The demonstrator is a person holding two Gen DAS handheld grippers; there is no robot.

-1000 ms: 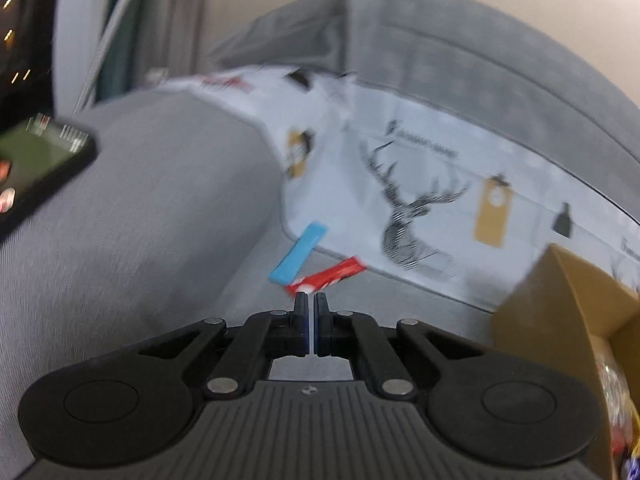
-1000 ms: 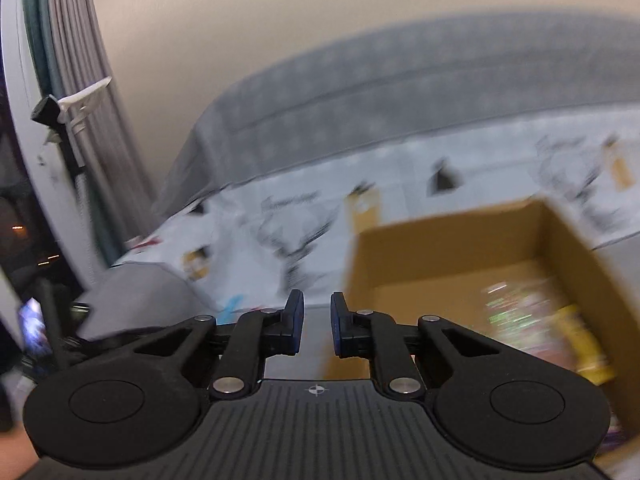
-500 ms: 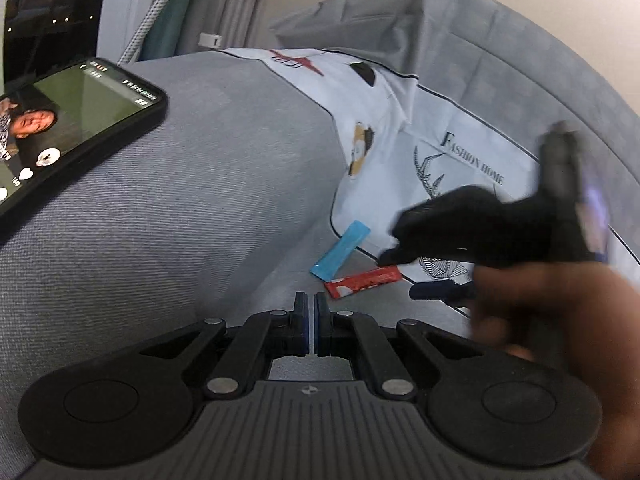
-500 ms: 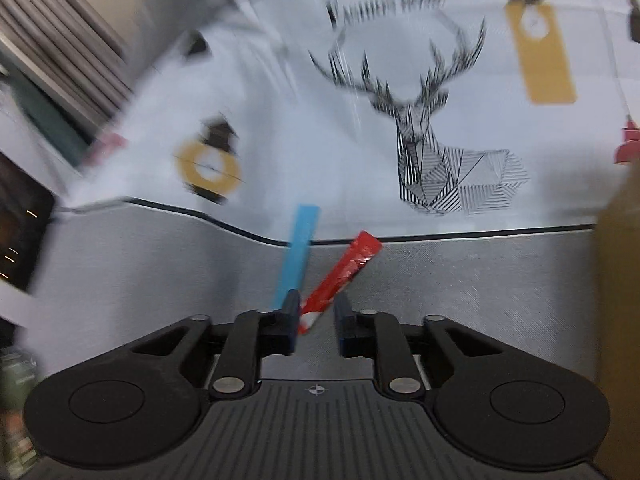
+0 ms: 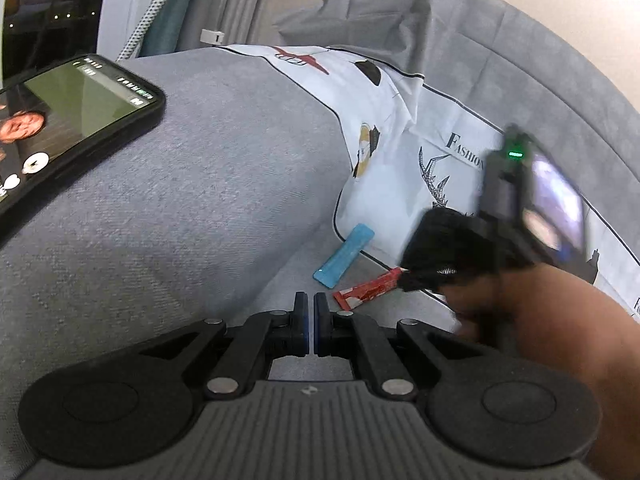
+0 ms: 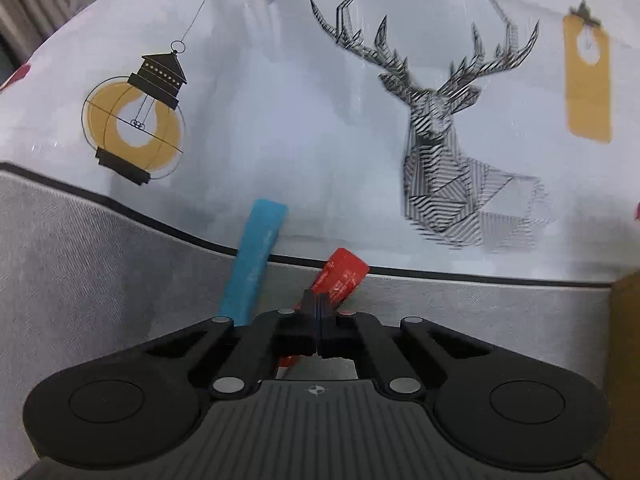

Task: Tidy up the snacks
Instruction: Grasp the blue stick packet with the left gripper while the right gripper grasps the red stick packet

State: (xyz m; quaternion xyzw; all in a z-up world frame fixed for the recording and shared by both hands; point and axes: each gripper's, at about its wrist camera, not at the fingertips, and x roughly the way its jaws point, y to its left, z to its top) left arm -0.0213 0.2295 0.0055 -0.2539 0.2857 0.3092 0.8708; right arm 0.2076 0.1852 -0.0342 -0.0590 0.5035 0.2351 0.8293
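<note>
A red snack stick (image 6: 342, 276) and a blue snack stick (image 6: 256, 258) lie side by side on the grey sofa seat at the edge of a white printed cloth (image 6: 320, 120). My right gripper (image 6: 319, 312) is shut on the red snack stick, near its middle. In the left wrist view the right gripper (image 5: 404, 276) covers the far end of the red stick (image 5: 366, 289), with the blue stick (image 5: 345, 256) just left of it. My left gripper (image 5: 311, 316) is shut and empty, hovering a little short of both sticks.
A phone (image 5: 68, 120) with a lit screen lies on the sofa armrest at left. A cardboard box edge (image 6: 624, 360) shows at the right. The grey sofa back (image 5: 500, 60) rises behind the cloth.
My right gripper swung from the cardboard box down to the sofa seat and closed on the red stick. The left gripper stayed shut and shifted its view slightly left.
</note>
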